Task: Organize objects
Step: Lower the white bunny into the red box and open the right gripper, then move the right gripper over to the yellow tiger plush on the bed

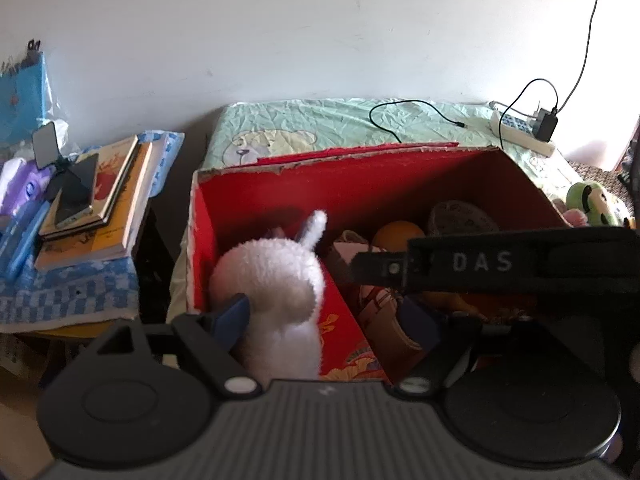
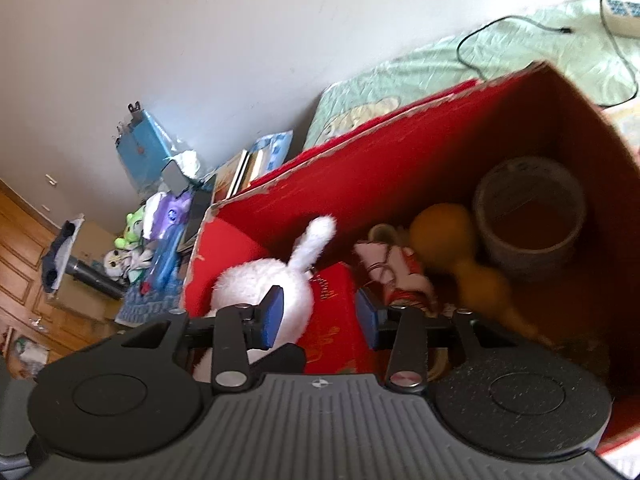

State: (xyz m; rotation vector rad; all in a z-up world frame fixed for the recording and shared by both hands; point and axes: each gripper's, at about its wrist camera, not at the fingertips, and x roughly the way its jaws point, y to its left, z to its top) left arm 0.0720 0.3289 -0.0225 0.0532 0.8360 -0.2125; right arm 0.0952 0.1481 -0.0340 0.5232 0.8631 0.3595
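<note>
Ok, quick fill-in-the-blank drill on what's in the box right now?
1. The white plush toy sits inside the ____ cardboard box.
2. The roll of tape lies in the box beside an ____ gourd.
3. The stack of books is outside the box, with a ____ lying on top.

Missing words: red; orange; phone

Two hand-held tools, both alike. Left gripper (image 1: 332, 320) and right gripper (image 2: 318, 318): grey ribbed body in the middle, a round black disc on each side, black link arms with shiny silver screws, blue pads (image 2: 272, 316) on the jaws. White letters "DAS" (image 1: 482, 262) printed on a black bar.
</note>
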